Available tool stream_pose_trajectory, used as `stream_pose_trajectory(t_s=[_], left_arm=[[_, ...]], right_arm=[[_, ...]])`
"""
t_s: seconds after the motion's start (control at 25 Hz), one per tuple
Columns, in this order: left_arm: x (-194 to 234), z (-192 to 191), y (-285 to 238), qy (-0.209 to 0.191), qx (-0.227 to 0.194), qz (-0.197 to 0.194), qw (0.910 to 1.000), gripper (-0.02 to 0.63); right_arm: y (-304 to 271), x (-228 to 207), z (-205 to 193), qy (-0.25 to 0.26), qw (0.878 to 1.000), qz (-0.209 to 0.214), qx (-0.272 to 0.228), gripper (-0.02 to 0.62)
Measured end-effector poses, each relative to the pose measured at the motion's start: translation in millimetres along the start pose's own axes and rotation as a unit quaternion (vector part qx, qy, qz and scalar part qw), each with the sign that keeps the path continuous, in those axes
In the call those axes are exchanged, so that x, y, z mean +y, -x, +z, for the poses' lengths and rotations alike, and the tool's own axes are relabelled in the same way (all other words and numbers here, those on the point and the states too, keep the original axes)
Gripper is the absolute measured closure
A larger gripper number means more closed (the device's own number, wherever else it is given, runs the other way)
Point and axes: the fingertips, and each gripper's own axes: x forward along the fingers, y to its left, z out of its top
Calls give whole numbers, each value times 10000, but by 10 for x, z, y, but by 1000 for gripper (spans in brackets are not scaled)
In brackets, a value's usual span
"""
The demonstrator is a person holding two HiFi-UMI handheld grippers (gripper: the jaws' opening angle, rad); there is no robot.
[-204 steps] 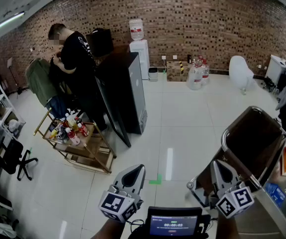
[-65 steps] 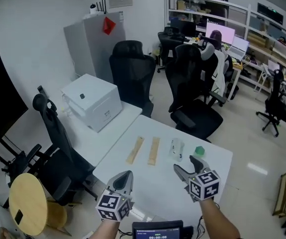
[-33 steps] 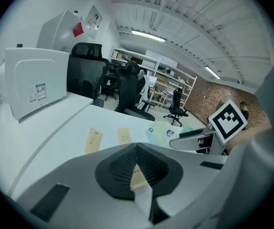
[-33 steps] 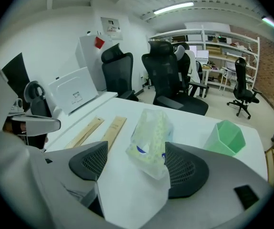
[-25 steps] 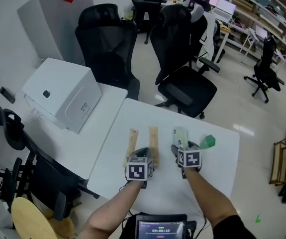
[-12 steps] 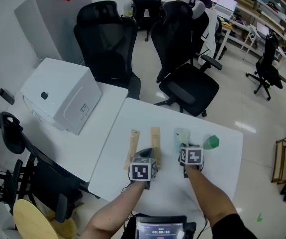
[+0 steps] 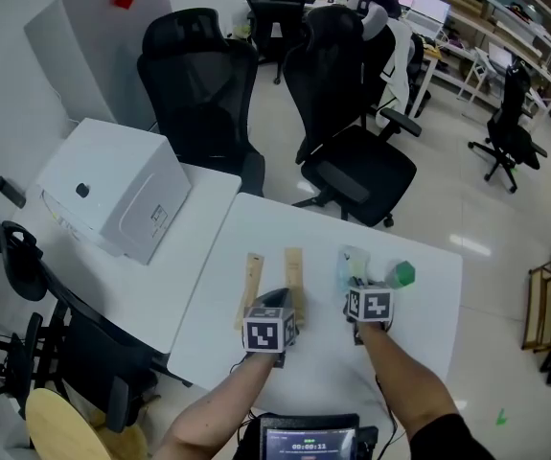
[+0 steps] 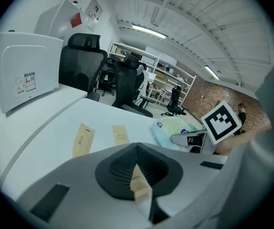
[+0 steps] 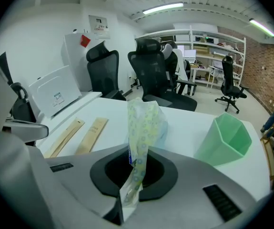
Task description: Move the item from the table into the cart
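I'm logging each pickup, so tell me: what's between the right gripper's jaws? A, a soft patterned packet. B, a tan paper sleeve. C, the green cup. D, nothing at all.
A: in the right gripper view, the right gripper has its jaws, which have just been closing, pinched on the soft patterned packet, which sticks up from between them.

Since the cart filled our view, we have turned to the white table [image 7: 285, 223], and both grippers have dropped from its near edge onto the things lying there. Our right gripper [image 7: 356, 283] has just been closing its jaws, which now pinch the patterned tissue pack [image 9: 144, 123] at its twelve o'clock. Our left gripper [image 7: 276, 299] now nips the end of a tan paper sleeve [image 8: 137, 182].
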Motion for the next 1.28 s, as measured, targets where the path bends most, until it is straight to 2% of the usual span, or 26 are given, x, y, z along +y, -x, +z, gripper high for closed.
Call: stream_pose_trajectory(t_s=[0.08,0.24,0.4,0.52,0.72,0.8,0.92,1.0,1.16,1.28], left_arm=[[-61,55,93,-5,-92,-48,9999,604],[-237,281,482,36,-629,-172,9979,604],[-494,454,1022,93,-1045,-169,9943,604],[-778,521,1419,-70,-1334,-142,9909,604],[-1350,411,1955,-263,-1478,24,9887,604],[-1671,373,2171,-419,-1708,-47,9844,604],[-2086,408,2491,-879,-2401,-64,9667,604],[-2320,364,2663,-1013,-2662,-143,9585,604],[-2733,185,2886,-1018,-2709,-295,9568,604],[-2979,65,3011,-1005,-2746,-271,9559,604]], right_arm=[[139,32,69,34,9999,80,-124,595],[620,128,204,61,9985,256,-482,595],[1405,208,365,79,9937,563,-965,595],[2015,217,390,81,9880,851,-1287,595],[2972,104,272,71,9773,1131,-1790,595],[3368,20,187,99,9722,1200,-2007,595],[3857,-80,59,241,9650,1219,-2307,595],[4128,-97,-51,335,9605,1251,-2464,595],[4672,-182,-277,444,9522,1339,-2708,595],[5018,-295,-446,473,9469,1412,-2849,595]])
